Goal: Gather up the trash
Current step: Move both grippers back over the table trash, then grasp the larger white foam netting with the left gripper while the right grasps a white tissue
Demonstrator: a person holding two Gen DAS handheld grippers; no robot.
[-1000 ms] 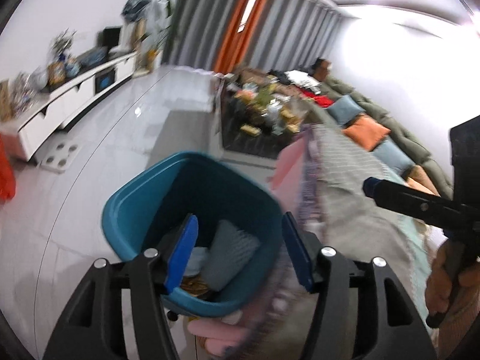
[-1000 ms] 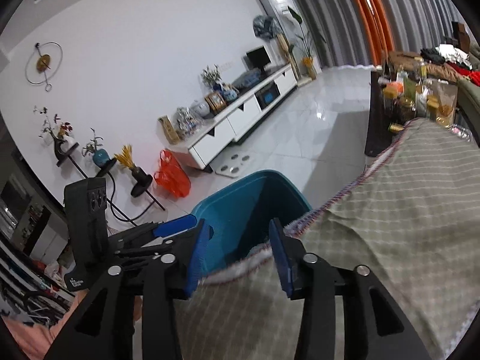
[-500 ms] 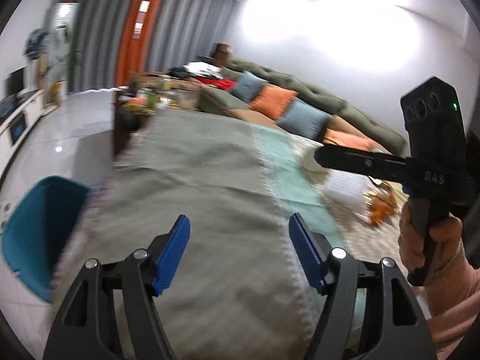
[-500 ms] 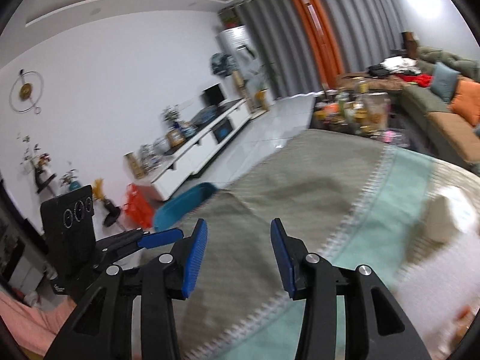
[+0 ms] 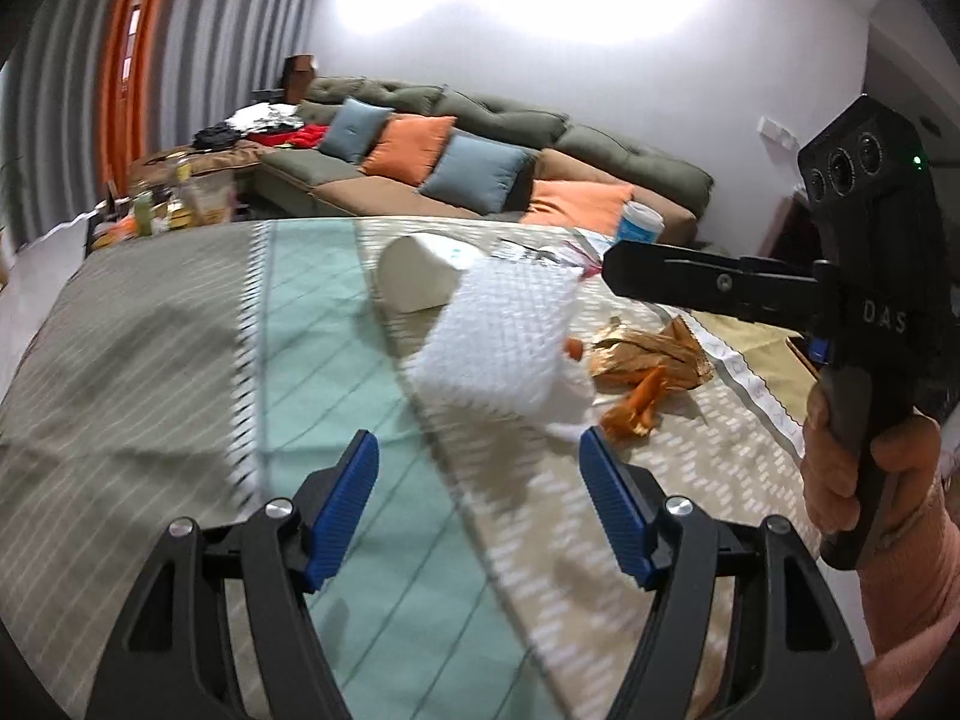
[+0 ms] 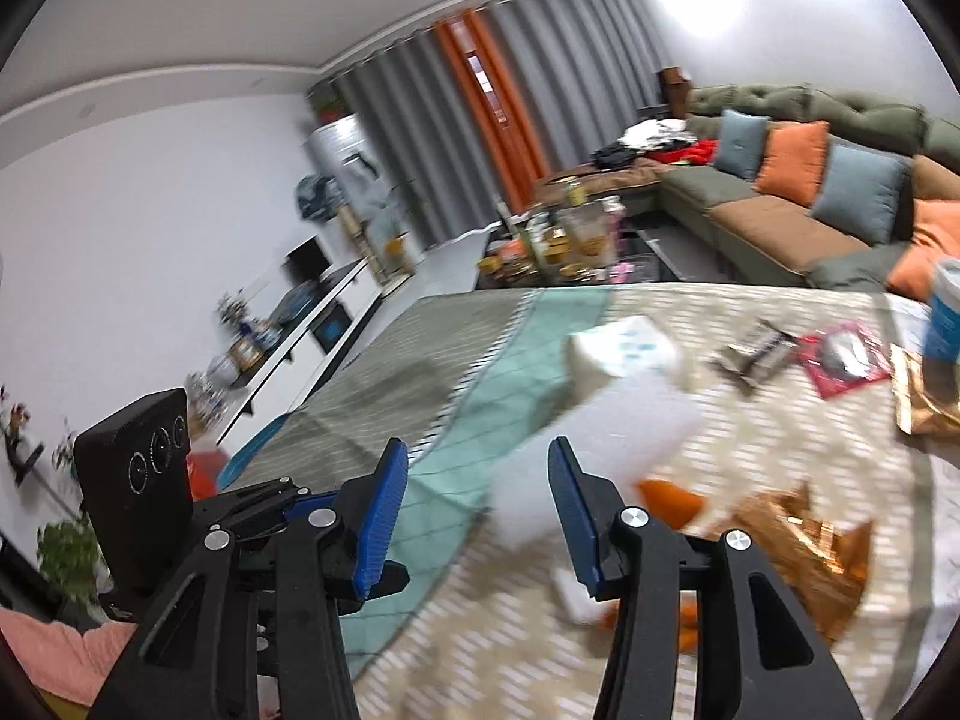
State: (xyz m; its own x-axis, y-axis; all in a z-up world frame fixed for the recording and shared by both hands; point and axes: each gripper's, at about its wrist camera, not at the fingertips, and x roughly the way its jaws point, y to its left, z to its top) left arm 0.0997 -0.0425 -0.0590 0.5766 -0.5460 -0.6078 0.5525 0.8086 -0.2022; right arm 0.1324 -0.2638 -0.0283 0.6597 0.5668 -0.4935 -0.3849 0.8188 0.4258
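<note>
A: Both views have swung off the blue bin and across the table; a second back the bin filled the frame, now it's only a sliver at the table's far edge in the right view.

B: And the trash?

A: On the cloth [image 5: 150,360], ahead of both tools: white foam wrap [image 5: 501,339], orange peel [image 5: 636,408], a gold wrapper [image 5: 654,351]. A tissue pack [image 5: 420,282] lies just behind the wrap.

B: Jaws?

A: Left gripper [image 5: 480,501] stands wide with nothing between the pads. Right gripper [image 6: 474,516] is narrower, also empty; the wrap shows just beyond its tips.

B: So which step?

A: Reaching for the next piece, I'd judge. The next move calls for picking one item, likely the wrap, and bringing pads down either side of it.

B: Anything unclear?

A: Plenty is blurred. The red packet [image 6: 846,354] and dark scrap [image 6: 756,354] can't be read, and the cup [image 6: 945,318] is cut off at the frame edge. I can't tell whether the wrap lies on the peel.
</note>
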